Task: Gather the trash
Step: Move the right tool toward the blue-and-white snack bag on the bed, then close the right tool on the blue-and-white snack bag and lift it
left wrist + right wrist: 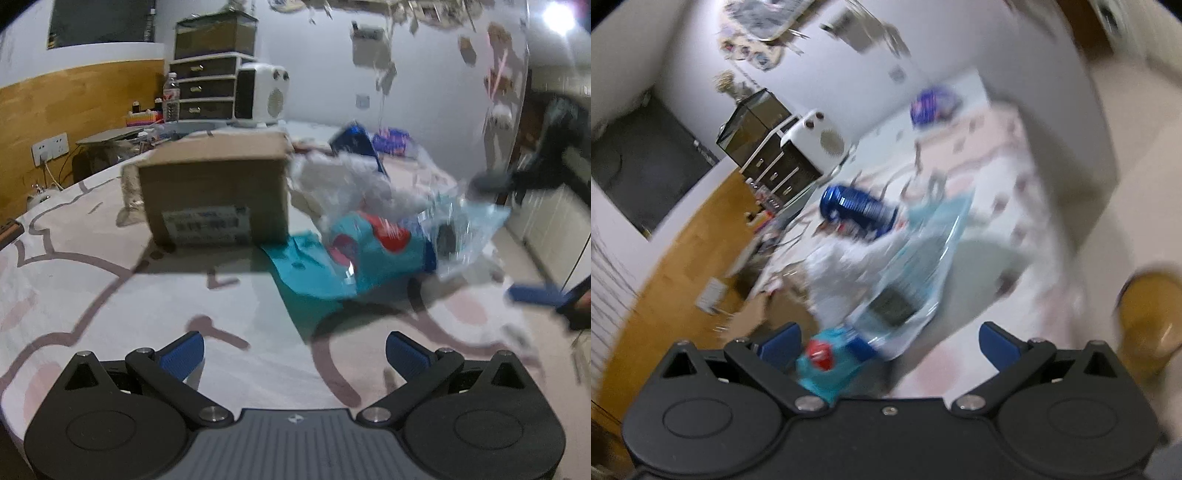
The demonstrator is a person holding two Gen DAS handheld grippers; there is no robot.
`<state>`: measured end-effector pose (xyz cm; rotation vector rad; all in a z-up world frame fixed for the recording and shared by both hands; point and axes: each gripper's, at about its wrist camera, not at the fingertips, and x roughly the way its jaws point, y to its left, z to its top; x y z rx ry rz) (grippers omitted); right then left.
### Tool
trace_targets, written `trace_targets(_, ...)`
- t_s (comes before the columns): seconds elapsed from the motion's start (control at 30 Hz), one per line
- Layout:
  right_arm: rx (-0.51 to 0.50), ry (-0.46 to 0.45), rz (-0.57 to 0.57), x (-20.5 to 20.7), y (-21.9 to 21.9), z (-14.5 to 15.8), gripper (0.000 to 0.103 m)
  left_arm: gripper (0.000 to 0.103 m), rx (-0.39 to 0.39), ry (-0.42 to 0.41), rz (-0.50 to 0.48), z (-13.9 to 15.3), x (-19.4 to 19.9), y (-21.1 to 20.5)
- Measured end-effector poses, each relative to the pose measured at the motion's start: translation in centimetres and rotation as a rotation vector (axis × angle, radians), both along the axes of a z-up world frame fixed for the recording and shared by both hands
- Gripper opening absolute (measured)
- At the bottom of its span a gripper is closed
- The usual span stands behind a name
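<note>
Both the left gripper (pixel 294 355) and right gripper (pixel 889 343) are spread, empty; mid-frame, a wrapper pile (pixel 373 236) lies beside a cardboard box (pixel 214 192) on the worktop (pixel 110 288).

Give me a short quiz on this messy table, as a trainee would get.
1. True or false: the left hand-held gripper holds trash.
2. What stands left of the trash pile? A) cardboard box B) bucket C) lamp
3. What colour is the can behind the pile?

Key: 1 false, it is open and holds nothing. 2 A, the box. 3 blue.
</note>
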<state>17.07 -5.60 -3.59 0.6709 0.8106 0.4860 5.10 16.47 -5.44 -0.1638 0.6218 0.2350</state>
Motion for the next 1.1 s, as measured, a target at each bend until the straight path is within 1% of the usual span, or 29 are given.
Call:
trace_targets(0.03,0.018,0.023,0.007,0.3,0.6,-0.4,0.103,0.103,-0.008,-0.019,0.008,0.5,-0.3,0.6)
trace_targets(0.1,0.032,0.048,0.012,0.6,1.8,-1.0,0.096,0.103,-0.005,-0.063,0.029,1.6,-1.0,1.7)
trace_targets(0.17,0.039,0.068,0.014,0.8,2.8,-1.5,0.093,0.103,0.020,-0.104,0.045,3.0,-1.4,2.8)
trace_targets(0.3,0.060,0.117,0.018,1.6,4.9,-2.4,0.085,0.103,0.082,-0.153,0.087,5.6,-0.5,4.2)
trace_targets(0.37,0.071,0.138,0.009,1.9,5.5,-2.7,0.082,0.103,0.104,-0.190,0.086,7.1,0.7,4.9)
trace_targets(0.43,0.092,0.153,-0.013,2.0,6.0,-3.1,0.080,0.103,0.119,-0.206,0.082,8.3,2.3,5.3)
trace_targets(0.5,0.102,0.147,-0.027,2.1,6.0,-3.3,0.079,0.103,0.126,-0.213,0.070,9.5,4.8,5.9)
trace_targets(0.57,0.096,0.144,-0.025,2.2,6.0,-3.2,0.076,0.103,0.135,-0.199,0.063,10.4,7.6,6.3)
trace_targets(0.63,0.088,0.141,-0.015,2.2,5.7,-3.3,0.071,0.103,0.161,-0.169,0.083,11.0,10.6,6.6)
trace_targets(0.67,0.090,0.140,-0.011,2.2,5.5,-3.4,0.067,0.103,0.179,-0.148,0.089,11.1,12.1,6.7)
trace_targets(0.7,0.090,0.142,-0.005,2.3,5.3,-3.6,0.061,0.103,0.200,-0.125,0.092,11.1,13.7,6.7)
trace_targets(0.8,0.095,0.143,0.018,2.4,4.5,-4.0,0.052,0.103,0.272,-0.032,0.111,10.4,17.0,6.8)
trace_targets(0.83,0.096,0.142,0.026,2.4,4.4,-4.1,0.051,0.103,0.292,0.004,0.117,9.9,17.7,6.8)
trace_targets(0.9,0.088,0.138,0.039,2.5,4.2,-4.1,0.047,0.103,0.327,0.050,0.122,9.1,18.2,7.0)
trace_targets(0.97,0.078,0.132,0.058,2.5,4.3,-4.1,0.044,0.103,0.364,0.081,0.112,8.2,17.8,7.0)
trace_targets(1.0,0.074,0.129,0.069,2.5,4.5,-4.0,0.038,0.103,0.373,0.085,0.107,7.9,17.3,7.2)
trace_targets(1.03,0.066,0.127,0.081,2.4,4.6,-4.0,0.035,0.103,0.383,0.086,0.101,7.5,16.7,7.2)
trace_targets(1.1,0.048,0.120,0.096,2.2,4.7,-4.0,0.026,0.103,0.376,0.056,0.095,7.4,15.0,7.3)
